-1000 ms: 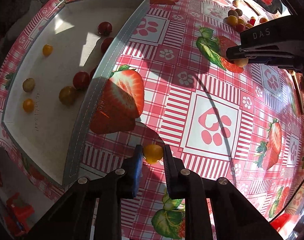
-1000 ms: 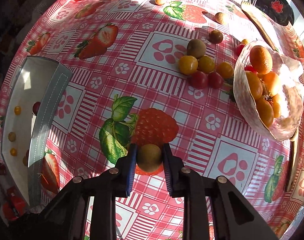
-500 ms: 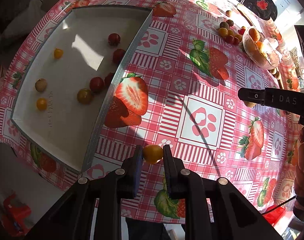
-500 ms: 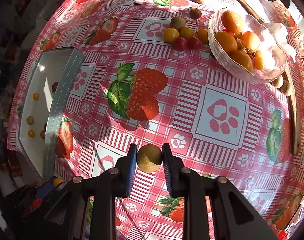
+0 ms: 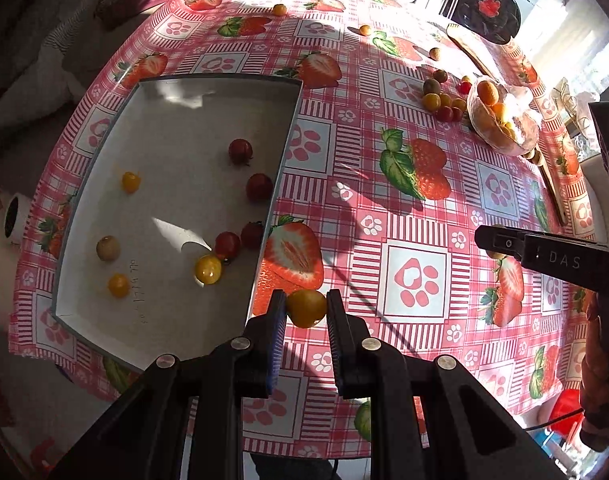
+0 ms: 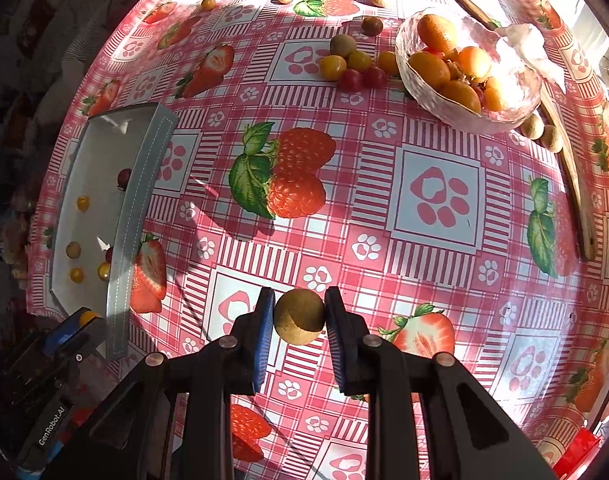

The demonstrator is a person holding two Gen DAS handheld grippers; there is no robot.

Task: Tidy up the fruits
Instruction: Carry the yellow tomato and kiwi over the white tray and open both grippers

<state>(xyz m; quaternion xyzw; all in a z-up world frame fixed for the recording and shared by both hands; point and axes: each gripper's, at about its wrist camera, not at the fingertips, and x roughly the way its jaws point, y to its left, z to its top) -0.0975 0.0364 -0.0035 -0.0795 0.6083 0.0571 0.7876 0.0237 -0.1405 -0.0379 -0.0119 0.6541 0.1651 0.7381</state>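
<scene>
My left gripper point(image 5: 306, 312) is shut on a yellow cherry tomato point(image 5: 306, 307), held high above the table's near edge, just right of the grey tray point(image 5: 280, 160). The tray holds several red and yellow tomatoes point(image 5: 227, 245) and a tan fruit point(image 5: 107, 248). My right gripper point(image 6: 299, 318) is shut on a tan round fruit point(image 6: 299, 316), held high over the tablecloth; it also shows in the left wrist view point(image 5: 504, 242). The tray also shows at the left in the right wrist view point(image 6: 136, 208).
A glass bowl point(image 6: 432, 92) of orange fruit stands at the far right, with a cluster of loose tomatoes point(image 6: 350, 70) beside it. Single fruits point(image 5: 279, 9) lie along the far edge. A wooden board point(image 6: 576, 184) lies at the right edge.
Both grippers have risen and pulled back toward the near edge with their fruit; more of the table shows. The left gripper has also shifted left, nearer the tray.
</scene>
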